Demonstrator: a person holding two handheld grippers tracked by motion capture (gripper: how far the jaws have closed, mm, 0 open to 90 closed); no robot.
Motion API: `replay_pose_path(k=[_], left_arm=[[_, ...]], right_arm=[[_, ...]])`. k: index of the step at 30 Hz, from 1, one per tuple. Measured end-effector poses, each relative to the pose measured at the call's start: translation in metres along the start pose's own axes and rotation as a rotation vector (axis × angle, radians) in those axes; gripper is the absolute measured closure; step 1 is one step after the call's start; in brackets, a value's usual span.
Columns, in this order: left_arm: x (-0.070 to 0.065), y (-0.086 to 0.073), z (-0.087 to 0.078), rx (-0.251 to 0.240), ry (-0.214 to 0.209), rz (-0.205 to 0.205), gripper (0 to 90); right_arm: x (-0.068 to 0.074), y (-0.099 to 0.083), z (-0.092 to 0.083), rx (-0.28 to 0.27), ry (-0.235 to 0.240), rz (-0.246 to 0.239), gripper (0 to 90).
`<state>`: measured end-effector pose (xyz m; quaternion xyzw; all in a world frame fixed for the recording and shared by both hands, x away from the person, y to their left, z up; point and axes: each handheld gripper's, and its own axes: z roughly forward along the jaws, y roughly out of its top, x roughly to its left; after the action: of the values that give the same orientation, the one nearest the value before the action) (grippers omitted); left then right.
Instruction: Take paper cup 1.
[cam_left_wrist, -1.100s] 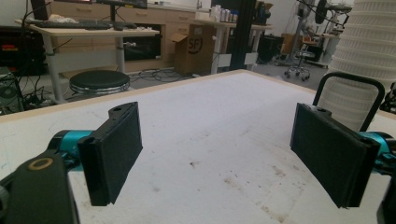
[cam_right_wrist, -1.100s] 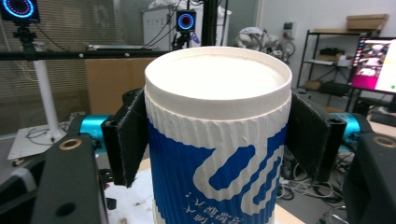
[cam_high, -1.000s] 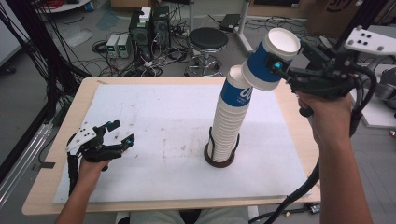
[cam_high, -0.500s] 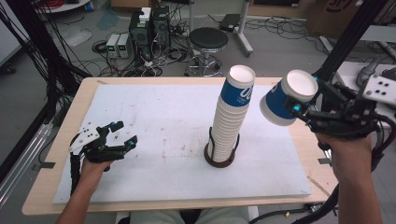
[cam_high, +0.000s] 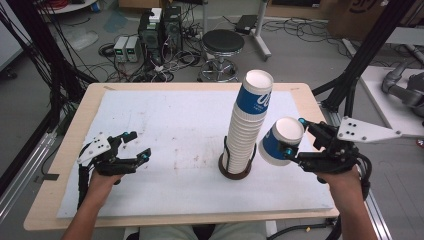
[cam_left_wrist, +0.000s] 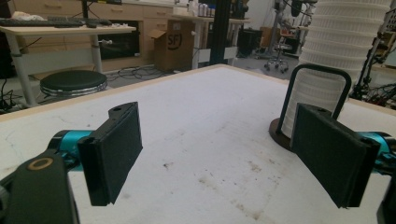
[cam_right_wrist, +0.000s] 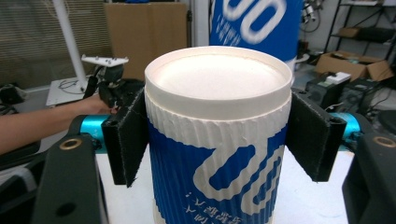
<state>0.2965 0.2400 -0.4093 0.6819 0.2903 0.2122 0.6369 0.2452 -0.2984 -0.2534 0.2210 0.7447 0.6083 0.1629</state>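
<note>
A tall stack of blue-and-white paper cups (cam_high: 249, 125) stands upside down in a dark round holder (cam_high: 235, 171) at the middle right of the white mat. To its right my right gripper (cam_high: 291, 136) is shut on a single blue-and-white cup (cam_high: 279, 140), tilted with its white base up. In the right gripper view both pads press the ribbed wall of the cup (cam_right_wrist: 215, 140). Over the mat's left side my left gripper (cam_high: 138, 145) stands open with nothing in it. Between its jaws the left gripper view shows bare mat, with the stack (cam_left_wrist: 338, 60) beyond the right jaw.
The white mat (cam_high: 175, 135) covers most of the wooden table (cam_high: 60, 150). A black stool (cam_high: 223, 42), computer boxes and cables lie on the floor beyond the far edge. A black frame post (cam_high: 367, 55) rises at the right.
My right gripper has carried the single cup from the top of the stack down and to the right, to beside the stack's lower half. The left gripper has kept still.
</note>
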Motion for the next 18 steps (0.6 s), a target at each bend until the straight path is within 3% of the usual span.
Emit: replay_pose_path(k=[7,18], left_arm=[[-0.003,-0.001,0.003,0.012,-0.025,0.007,16.5],[-0.006,-0.002,0.004,0.014,-0.038,0.009,16.5]], right_arm=[[0.001,-0.028,0.017,0.012,0.091,0.011,28.8],[0.006,-0.058,0.043,0.019,0.188,0.013,28.8]])
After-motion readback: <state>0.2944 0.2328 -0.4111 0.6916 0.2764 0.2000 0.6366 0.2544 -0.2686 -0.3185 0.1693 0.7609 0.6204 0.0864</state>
